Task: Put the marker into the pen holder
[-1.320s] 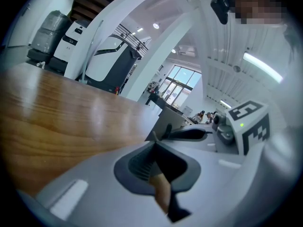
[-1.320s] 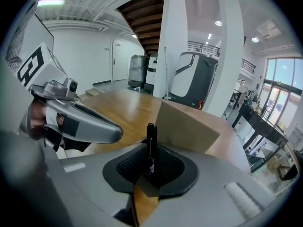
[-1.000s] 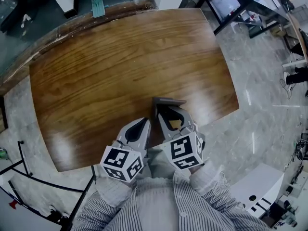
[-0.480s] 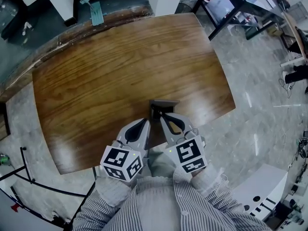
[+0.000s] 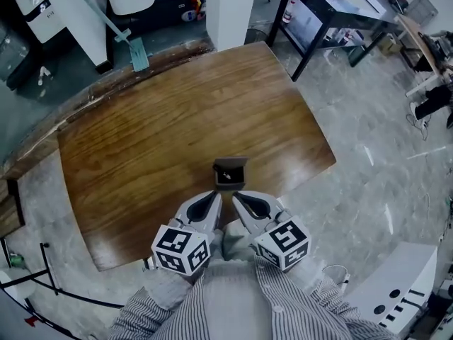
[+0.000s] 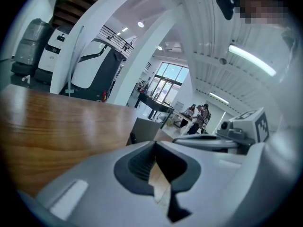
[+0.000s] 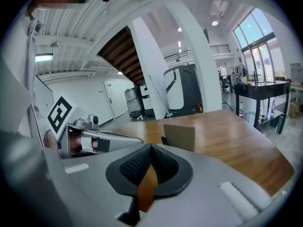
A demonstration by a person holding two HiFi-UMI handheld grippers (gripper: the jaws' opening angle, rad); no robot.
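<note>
A dark square pen holder [image 5: 231, 172] stands on the brown wooden table [image 5: 156, 133] near its front edge. Inside its open top I see the marker [image 5: 225, 176], dark with a small light end. My left gripper [image 5: 212, 196] and right gripper [image 5: 239, 197] sit side by side just in front of the holder, both shut and empty, touching nothing. In the left gripper view the holder [image 6: 147, 130] rises just beyond the shut left gripper [image 6: 154, 144]. In the right gripper view the holder [image 7: 180, 136] stands beyond the shut right gripper [image 7: 151, 148].
The table's front edge runs right under both grippers. A black desk [image 5: 333, 9] stands on the floor at the back right, white machines [image 5: 71, 6] and a long-handled floor tool [image 5: 138, 52] at the back left. A white cabinet [image 5: 396, 275] is at the lower right.
The right gripper's jaws, open around the pen holder a second ago, have shut and drawn back toward me. The holder now stands free. The left gripper stayed put.
</note>
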